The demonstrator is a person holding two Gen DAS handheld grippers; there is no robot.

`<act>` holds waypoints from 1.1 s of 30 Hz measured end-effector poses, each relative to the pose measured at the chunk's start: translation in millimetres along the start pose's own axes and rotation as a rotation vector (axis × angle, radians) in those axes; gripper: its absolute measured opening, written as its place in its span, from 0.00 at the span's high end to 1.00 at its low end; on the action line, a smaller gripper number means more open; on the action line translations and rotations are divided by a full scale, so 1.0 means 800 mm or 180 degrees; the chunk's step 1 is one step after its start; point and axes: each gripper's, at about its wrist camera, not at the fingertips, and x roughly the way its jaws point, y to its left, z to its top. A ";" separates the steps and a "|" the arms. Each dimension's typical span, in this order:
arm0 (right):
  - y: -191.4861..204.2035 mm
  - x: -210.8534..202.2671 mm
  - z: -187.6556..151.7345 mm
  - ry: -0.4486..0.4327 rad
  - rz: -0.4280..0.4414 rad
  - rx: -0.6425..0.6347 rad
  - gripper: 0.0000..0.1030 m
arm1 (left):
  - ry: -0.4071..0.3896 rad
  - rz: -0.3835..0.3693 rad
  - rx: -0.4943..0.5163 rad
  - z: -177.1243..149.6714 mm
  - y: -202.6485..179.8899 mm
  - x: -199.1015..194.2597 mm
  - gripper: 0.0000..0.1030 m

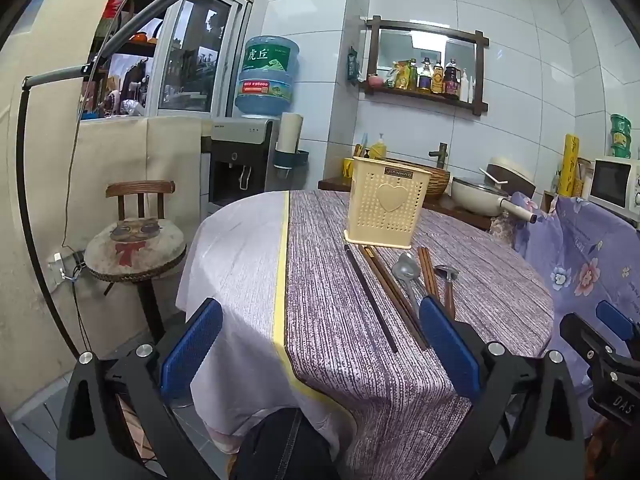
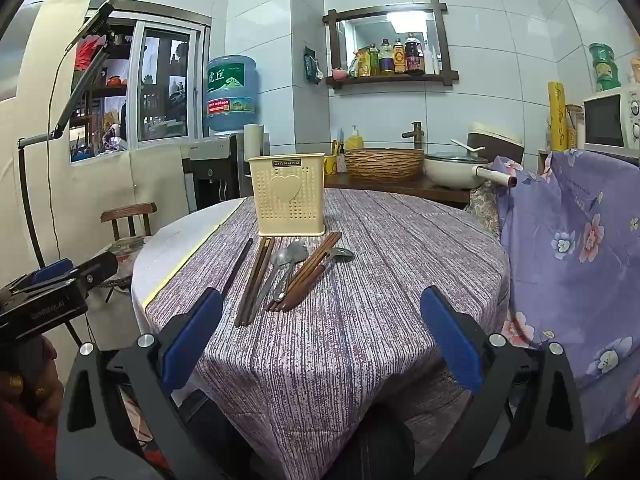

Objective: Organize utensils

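Observation:
A cream perforated utensil holder [image 2: 286,196] stands upright on the round table's purple striped cloth [image 2: 400,260]. In front of it lie a black chopstick [image 2: 238,266], brown chopsticks [image 2: 256,280], metal spoons [image 2: 284,264], another brown pair [image 2: 310,270] and a wooden-handled ladle [image 2: 336,255]. My right gripper [image 2: 320,300] hovers open at the table's near edge, short of the utensils, with nothing between its fingers. My left gripper [image 1: 320,308] is open too, left of the same holder [image 1: 386,204] and black chopstick [image 1: 370,298], holding nothing.
A wooden chair with a round cushion [image 1: 136,248] stands left of the table, a water dispenser [image 1: 240,160] behind it. A floral purple cloth [image 2: 568,240] covers something at the right. Behind the table a counter holds a pan [image 2: 452,168] and a woven basin [image 2: 384,164].

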 end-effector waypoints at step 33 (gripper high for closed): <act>0.000 0.001 -0.001 -0.0010 0.0006 -0.0003 0.05 | -0.0027 0.0000 0.0026 -0.002 -0.008 -0.005 0.05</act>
